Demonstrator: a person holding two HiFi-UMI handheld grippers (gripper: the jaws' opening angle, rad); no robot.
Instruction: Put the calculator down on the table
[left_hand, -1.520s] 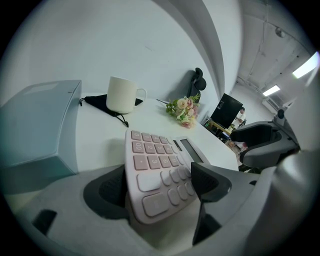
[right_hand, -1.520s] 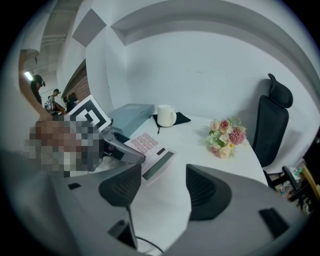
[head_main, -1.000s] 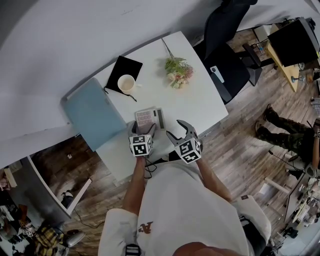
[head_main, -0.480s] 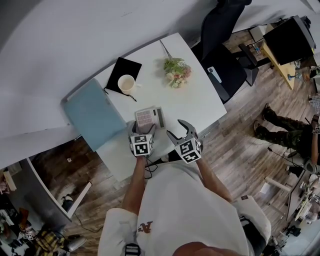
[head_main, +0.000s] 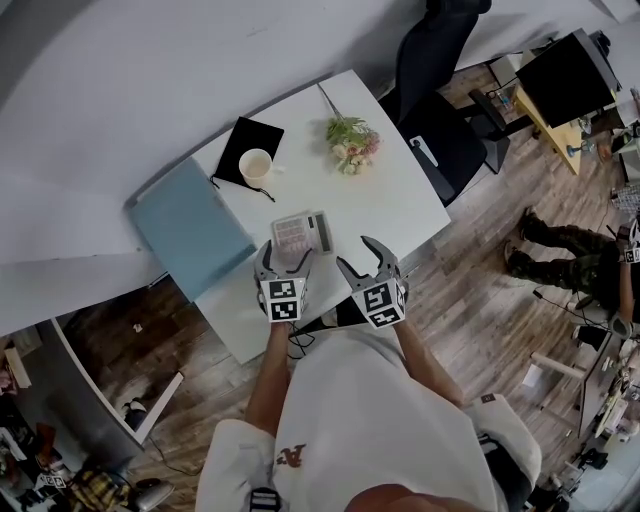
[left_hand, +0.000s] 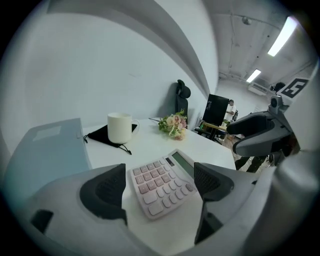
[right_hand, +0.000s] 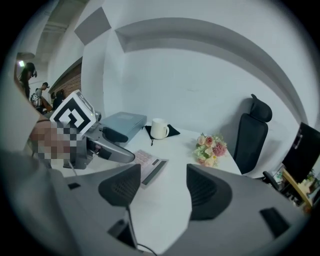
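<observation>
— Where's the calculator (left_hand: 161, 184)?

— Flat on the table (head_main: 395, 205), keys up, close to the near edge. The left gripper view shows its near end between the left gripper's (head_main: 285, 258) jaws, which stand wide apart. I can't tell whether the pads touch its sides.

— Doesn't the head view settle that?

— No. From above, the jaw tips only just reach the calculator's near end.

— And the right gripper (right_hand: 162, 187)?

— In its own view the jaws are spread with only bare table between them. The calculator lies off to their left, partly under the left gripper.

— What does the head view add?

— The layout. There is a cup (head_main: 254, 166) on a black pouch (head_main: 240, 140) and flowers (head_main: 350, 140) at the far side. A blue case (head_main: 190, 228) lies at the left and a chair (head_main: 440, 100) stands beyond the table. The two grippers are side by side at the near edge.
</observation>
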